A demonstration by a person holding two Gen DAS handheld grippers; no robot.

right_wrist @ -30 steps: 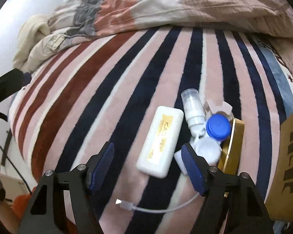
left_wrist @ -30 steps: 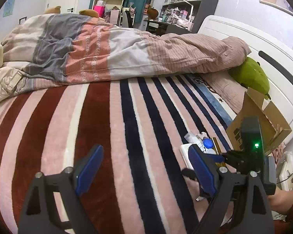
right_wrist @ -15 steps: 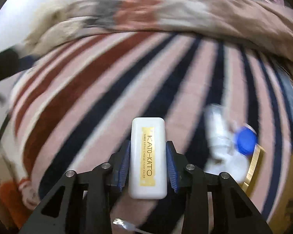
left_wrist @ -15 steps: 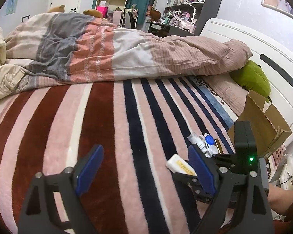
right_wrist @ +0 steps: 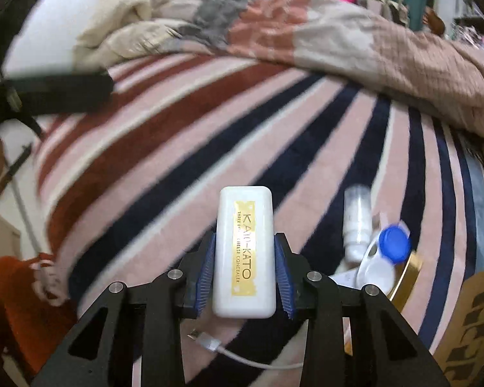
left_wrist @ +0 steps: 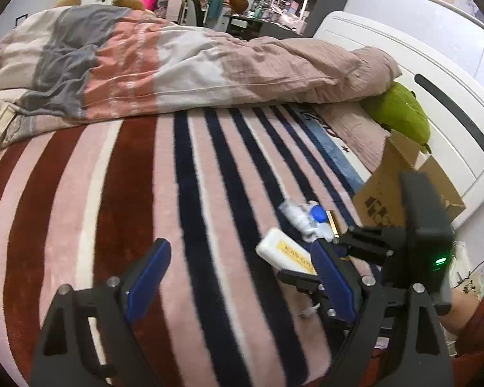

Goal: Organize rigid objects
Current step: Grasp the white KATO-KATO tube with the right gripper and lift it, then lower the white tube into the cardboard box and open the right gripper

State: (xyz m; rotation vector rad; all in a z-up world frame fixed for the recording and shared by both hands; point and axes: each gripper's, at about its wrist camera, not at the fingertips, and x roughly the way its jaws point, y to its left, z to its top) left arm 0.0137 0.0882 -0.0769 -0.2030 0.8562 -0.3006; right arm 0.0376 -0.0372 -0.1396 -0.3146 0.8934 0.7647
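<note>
Two blue-padded jaws of the left gripper (left_wrist: pixel 238 277) stand wide apart in the left wrist view, with nothing between them, over the striped blanket (left_wrist: pixel 138 193) of the bed. At about 3 o'clock from them, the right gripper (left_wrist: pixel 303 277) holds the white concealer case (left_wrist: pixel 284 253) lifted off the blanket, its free end pointing toward 10 o'clock. Just past the case, toward 1 o'clock, lie a small clear bottle (left_wrist: pixel 290 211), a blue-capped contact lens case (left_wrist: pixel 317 217) and a gold-edged flat item (left_wrist: pixel 331 224), bunched together. A cardboard box (left_wrist: pixel 380 193) stands at 2 o'clock beside them, with a green plush toy (left_wrist: pixel 400 113) beyond it against the white headboard (left_wrist: pixel 435 96). A rumpled duvet (left_wrist: pixel 177 64) fills the far side at 12 o'clock. In the right wrist view, the right gripper (right_wrist: pixel 244 271) is clamped on the concealer case (right_wrist: pixel 244 251), its pads pressed to the long sides, gold label facing up. At 3 o'clock lie the clear bottle (right_wrist: pixel 356 222), the lens case (right_wrist: pixel 393 242) and the gold-edged item (right_wrist: pixel 406 274), touching one another. A white cable (right_wrist: pixel 229 350) runs under the jaws at 6 o'clock, and the box (right_wrist: pixel 468 322) is at 4 o'clock.
</note>
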